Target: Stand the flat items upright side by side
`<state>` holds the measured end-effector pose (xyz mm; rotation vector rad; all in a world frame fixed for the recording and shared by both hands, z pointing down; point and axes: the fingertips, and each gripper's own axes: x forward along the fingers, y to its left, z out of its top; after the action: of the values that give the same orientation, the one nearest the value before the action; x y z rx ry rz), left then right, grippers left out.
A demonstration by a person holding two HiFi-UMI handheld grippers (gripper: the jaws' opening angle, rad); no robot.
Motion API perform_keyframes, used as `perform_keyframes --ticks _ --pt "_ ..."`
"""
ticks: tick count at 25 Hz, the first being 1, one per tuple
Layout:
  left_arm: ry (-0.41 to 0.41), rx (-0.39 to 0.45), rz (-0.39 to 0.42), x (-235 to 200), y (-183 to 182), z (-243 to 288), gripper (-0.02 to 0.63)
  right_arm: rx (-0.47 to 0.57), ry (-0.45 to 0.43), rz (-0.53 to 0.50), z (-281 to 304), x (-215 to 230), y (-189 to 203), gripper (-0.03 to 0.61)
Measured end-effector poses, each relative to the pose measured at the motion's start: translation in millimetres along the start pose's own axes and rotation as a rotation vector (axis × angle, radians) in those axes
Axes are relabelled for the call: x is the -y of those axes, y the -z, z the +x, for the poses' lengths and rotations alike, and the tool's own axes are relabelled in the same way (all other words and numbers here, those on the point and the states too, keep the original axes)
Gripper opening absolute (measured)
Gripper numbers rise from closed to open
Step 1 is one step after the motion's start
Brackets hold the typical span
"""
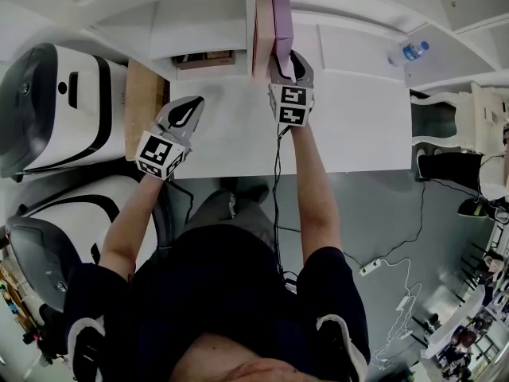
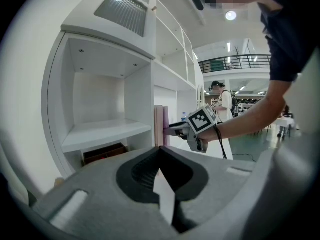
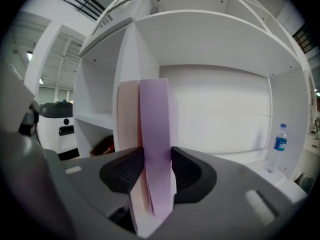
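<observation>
A purple flat book (image 1: pixel 281 18) (image 3: pixel 154 124) stands upright at the back of the white table (image 1: pixel 358 126). It is pressed against a pale pink book (image 1: pixel 262 30) (image 3: pixel 127 114) on its left, beside a white shelf partition. My right gripper (image 1: pixel 291 58) (image 3: pixel 156 171) is shut on the purple book's near edge, with a pad on each side. My left gripper (image 1: pixel 188 111) (image 2: pixel 161 171) hovers over the table's left part, shut with nothing in it. In the left gripper view both books (image 2: pixel 160 129) and the right gripper (image 2: pixel 172 130) show ahead.
A brown box (image 1: pixel 205 58) (image 2: pixel 102 153) sits in the low shelf compartment left of the books. A water bottle (image 1: pixel 412 52) (image 3: pixel 280 141) stands at the back right. A wooden board (image 1: pixel 143 94) and white machines (image 1: pixel 56 102) are at the left.
</observation>
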<state>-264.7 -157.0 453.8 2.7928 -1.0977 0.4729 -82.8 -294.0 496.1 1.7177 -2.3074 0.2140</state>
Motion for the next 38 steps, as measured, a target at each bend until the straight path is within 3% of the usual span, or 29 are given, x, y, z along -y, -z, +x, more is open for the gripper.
perform_keyframes --ticks 9,38 --pt "0.004 -0.001 -0.003 -0.5 1.7 0.1 -0.001 -0.033 -0.184 0.002 -4.1 -4.9 -1.1 0.187" --pt "0.004 -0.001 -0.013 -6.5 4.5 1.5 -0.002 -0.012 -0.178 -0.029 -7.1 -1.7 -8.2 0.195"
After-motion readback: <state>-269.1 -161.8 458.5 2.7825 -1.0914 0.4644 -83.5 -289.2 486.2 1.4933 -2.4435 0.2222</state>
